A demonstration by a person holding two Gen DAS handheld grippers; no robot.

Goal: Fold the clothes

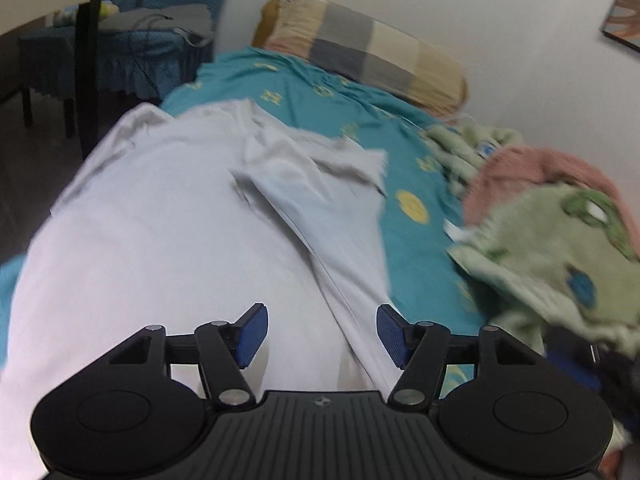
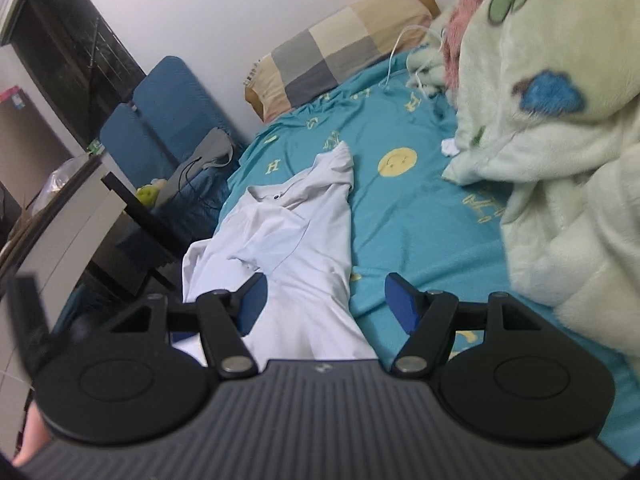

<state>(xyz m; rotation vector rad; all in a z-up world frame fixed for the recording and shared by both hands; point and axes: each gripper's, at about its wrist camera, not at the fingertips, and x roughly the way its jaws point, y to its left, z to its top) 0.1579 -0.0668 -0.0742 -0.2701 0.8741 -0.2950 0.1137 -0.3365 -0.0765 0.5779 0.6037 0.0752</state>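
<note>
A white polo shirt point(image 1: 168, 216) lies spread on a teal bedsheet point(image 1: 416, 264), with one side folded over toward its middle. In the right wrist view the shirt point(image 2: 304, 236) runs lengthwise from the collar at the far end down under the gripper. My left gripper point(image 1: 320, 336) is open and empty just above the shirt's near part. My right gripper point(image 2: 324, 304) is open and empty over the shirt's near right edge. The left wrist view is blurred by motion.
A checked pillow point(image 2: 336, 60) lies at the head of the bed. A pale green fleece blanket point(image 2: 560, 152) with a pink one point(image 1: 536, 176) is heaped along the right. A blue chair point(image 2: 160, 116) and dark furniture point(image 2: 120, 220) stand left of the bed.
</note>
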